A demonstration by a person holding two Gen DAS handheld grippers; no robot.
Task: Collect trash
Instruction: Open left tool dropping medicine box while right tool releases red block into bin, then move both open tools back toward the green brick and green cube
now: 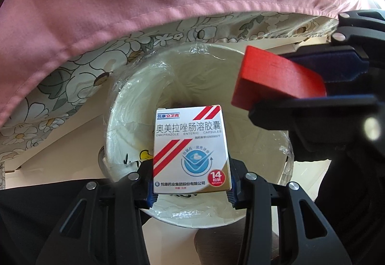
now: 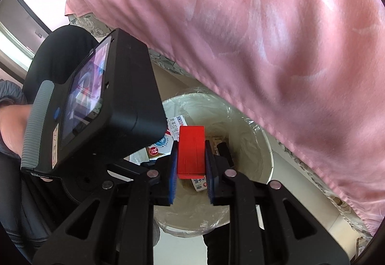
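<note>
L wrist view: pale floor (image 1: 72, 156) below, pink bedspread (image 1: 144, 12) draped across top w/ floral sheet (image 1: 60, 87) hanging under its hem. Round white bin (image 1: 134, 106) w/ clear liner sits by the bed edge, mouth facing the cam. Left gripper (image 1: 191, 183) clamped on medicine box (image 1: 191, 147) by its lower side edges; box upright in frame, long axis running away from the fingers toward the bin mouth, printed face to cam, held over the bin opening. Right gripper (image 1: 300, 77) enters from R, pinching red block (image 1: 272, 79), block's free end pointing L over the bin rim. R wrist view: same pink spread (image 2: 276, 48) fills upper R; wall and window frame at far L, dark items hung high on wall, too small to ID. Black camera unit (image 2: 101, 101) of the other tool blocks L-centre. Right gripper (image 2: 191, 183) closed on red block (image 2: 191, 152), blue pads flat on its two sides, long axis straight ahead along the fingers, end aimed into bin (image 2: 259, 149). Medicine box (image 2: 166, 142) partly hidden just L of block. Some packaging already lies at bin bottom (image 2: 201, 184).
</note>
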